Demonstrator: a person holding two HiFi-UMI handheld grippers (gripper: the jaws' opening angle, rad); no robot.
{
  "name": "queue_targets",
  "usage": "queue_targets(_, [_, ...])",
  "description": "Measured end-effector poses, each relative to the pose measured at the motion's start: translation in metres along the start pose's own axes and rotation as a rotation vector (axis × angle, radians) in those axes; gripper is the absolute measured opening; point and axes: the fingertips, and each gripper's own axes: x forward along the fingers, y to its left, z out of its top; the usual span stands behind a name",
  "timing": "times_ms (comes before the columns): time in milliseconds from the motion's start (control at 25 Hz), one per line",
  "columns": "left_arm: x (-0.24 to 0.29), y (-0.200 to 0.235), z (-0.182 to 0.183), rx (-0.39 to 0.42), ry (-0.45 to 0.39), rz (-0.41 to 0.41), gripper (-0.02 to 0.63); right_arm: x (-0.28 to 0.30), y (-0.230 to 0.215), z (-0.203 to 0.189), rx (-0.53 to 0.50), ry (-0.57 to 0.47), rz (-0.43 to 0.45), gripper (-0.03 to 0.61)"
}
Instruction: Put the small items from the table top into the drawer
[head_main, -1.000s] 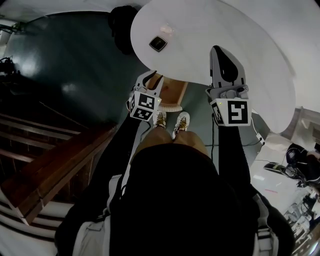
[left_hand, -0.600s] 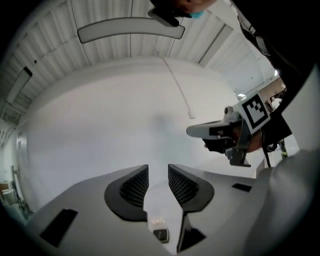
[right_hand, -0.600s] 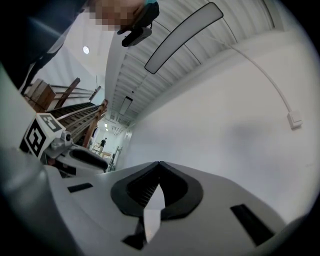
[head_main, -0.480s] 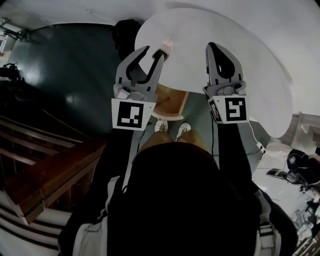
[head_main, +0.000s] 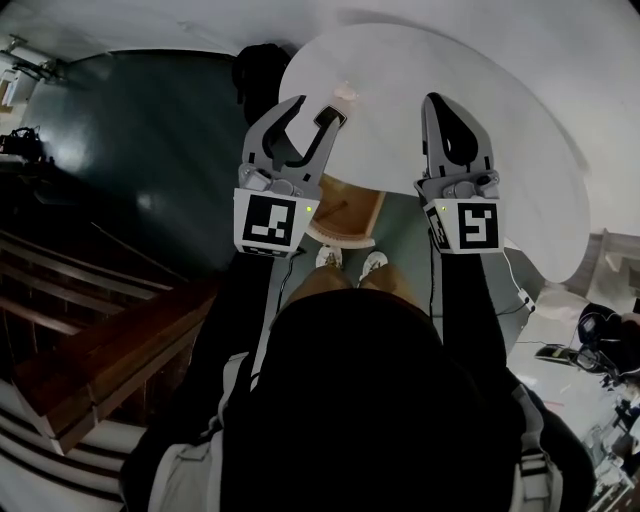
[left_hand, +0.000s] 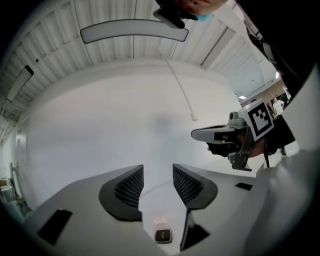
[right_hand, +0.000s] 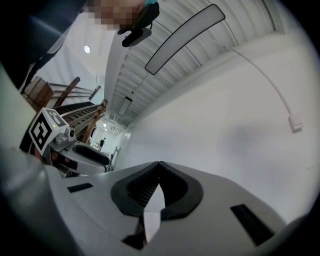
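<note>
Hovering over one table (head_main: 500, 120), one dark item (left_hand: 163, 235): two hand-held grippers (head_main: 315, 108) (head_main: 440, 105).

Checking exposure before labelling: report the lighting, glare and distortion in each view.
Head view: strong fisheye bending, white table top nearly blown out, the person's dark clothing underexposed. Left gripper view: black vignette corners, flat bright wall; the small dark item reads clearly, the pale item beside it is washed out. Right gripper view: same vignette, ceiling light bright, not flaring.

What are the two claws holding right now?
Nothing. The left gripper has just been opening its jaws, nothing between them; the small dark item lies on the table. The right gripper is shut, empty.
</note>
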Motion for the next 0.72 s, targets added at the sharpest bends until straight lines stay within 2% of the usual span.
queue_targets(120, [0.019,-0.003,-0.040,-0.046,0.108,-0.061,0.239,0.000,-0.001,-0.006,0.000,0.019,-0.009,0.026])
queue_targets(360, [0.057,-0.008,-0.133,-0.134,0.327,-0.160,0.284,-0.003,-0.010,-0.024,0.000,0.075,-0.049,0.026])
queue_targets(600, [0.082,-0.021,-0.238,-0.142,0.552,-0.244,0.325,-0.014,-0.024,-0.052,-0.007,0.148,-0.107,0.026])
queue_targets(720, [0.092,-0.026,-0.276,-0.131,0.634,-0.281,0.334,-0.020,-0.034,-0.064,-0.008,0.187,-0.144,0.026])
